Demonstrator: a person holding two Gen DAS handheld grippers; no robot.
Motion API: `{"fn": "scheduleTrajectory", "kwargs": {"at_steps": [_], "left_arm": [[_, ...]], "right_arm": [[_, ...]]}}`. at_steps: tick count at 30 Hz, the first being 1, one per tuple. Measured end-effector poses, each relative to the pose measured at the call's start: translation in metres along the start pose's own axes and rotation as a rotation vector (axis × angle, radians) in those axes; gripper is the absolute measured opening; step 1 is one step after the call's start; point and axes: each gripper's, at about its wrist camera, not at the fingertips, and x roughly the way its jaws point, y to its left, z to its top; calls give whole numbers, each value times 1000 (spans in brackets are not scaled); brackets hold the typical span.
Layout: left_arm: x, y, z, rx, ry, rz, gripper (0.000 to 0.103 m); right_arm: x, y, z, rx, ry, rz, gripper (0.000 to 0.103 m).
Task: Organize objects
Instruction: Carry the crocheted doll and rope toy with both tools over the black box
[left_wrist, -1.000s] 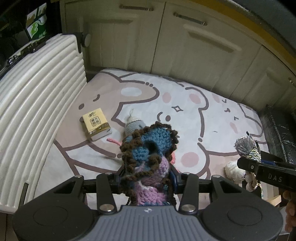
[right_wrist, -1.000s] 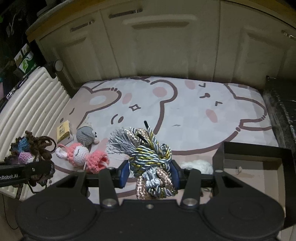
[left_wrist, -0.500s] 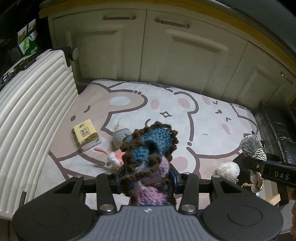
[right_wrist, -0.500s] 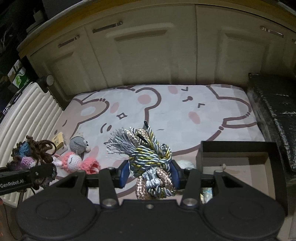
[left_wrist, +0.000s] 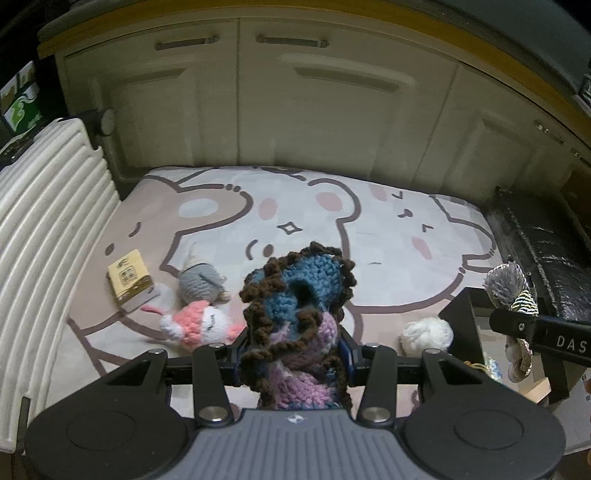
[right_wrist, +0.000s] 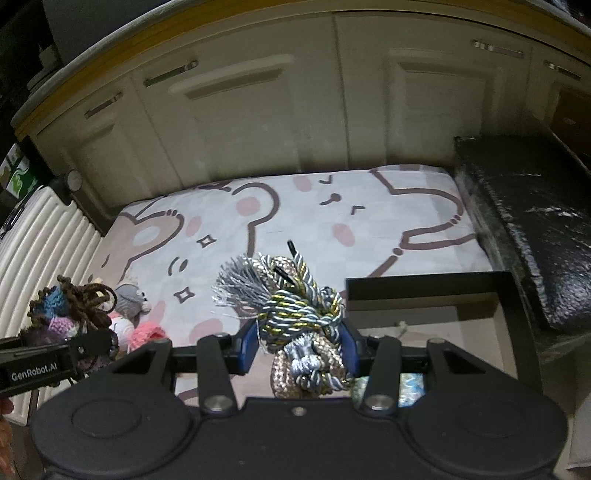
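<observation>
**Both grippers loaded above the bear mat**

Up front in the left wrist view, the left gripper (left_wrist: 293, 354) pinches a crocheted doll (left_wrist: 295, 317) of blue, purple and brown yarn, its jaws pressed against the doll's sides so that the yarn bulges above them. Below it lies the bear-print mat (left_wrist: 303, 221). On the mat's left part sit a yellow tissue pack (left_wrist: 130, 281), a grey knitted toy (left_wrist: 201, 282) just right of it, and a pink-and-white knitted bunny (left_wrist: 199, 325) near the grey toy's front. A white yarn ball (left_wrist: 426, 334) rests on the mat to the right, just beside the wall of a black box (left_wrist: 461, 325). At the far right edge the right gripper (left_wrist: 546, 336) appears from the side, a tassel bundle (left_wrist: 511, 286) sticking up past it. A white ribbed panel (left_wrist: 44, 240) runs along the left, and cream cabinets (left_wrist: 314, 110) stand behind the mat.

Over in the right wrist view, the right gripper (right_wrist: 301, 349) is clamped on the tassel bundle (right_wrist: 299, 317), a knot of silver, gold and beige cords with a grey fringe fanning left. The black box (right_wrist: 424, 284) lies open just to the right, its near left corner hidden behind the gripper. At the lower left, the left gripper (right_wrist: 66, 349) shows side-on with the crocheted doll (right_wrist: 70, 306) in its grip; the grey knitted toy (right_wrist: 129, 295) and the bunny (right_wrist: 138, 330) lie on the mat beside it.
</observation>
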Motion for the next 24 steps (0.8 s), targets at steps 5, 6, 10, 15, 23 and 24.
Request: {"fn": "scheduleTrajectory", "kwargs": {"at_steps": [5, 6, 10, 15, 23, 24], "left_arm": [[3, -18, 2, 25, -6, -20, 47], [3, -22, 2, 31, -7, -24, 47], [5, -37, 3, 51, -10, -41, 47], [9, -55, 4, 77, -10, -61, 47], [15, -79, 3, 116, -11, -83, 47], [15, -82, 4, 120, -13, -87, 47]], "right_arm": [[-5, -16, 0, 23, -10, -17, 47], [-6, -20, -1, 30, -12, -20, 47], [-11, -32, -1, 49, -18, -30, 47], [-14, -49, -3, 70, -22, -48, 47], [-16, -76, -5, 114, -28, -73, 47], [-16, -79, -5, 119, -29, -76, 47]]}}
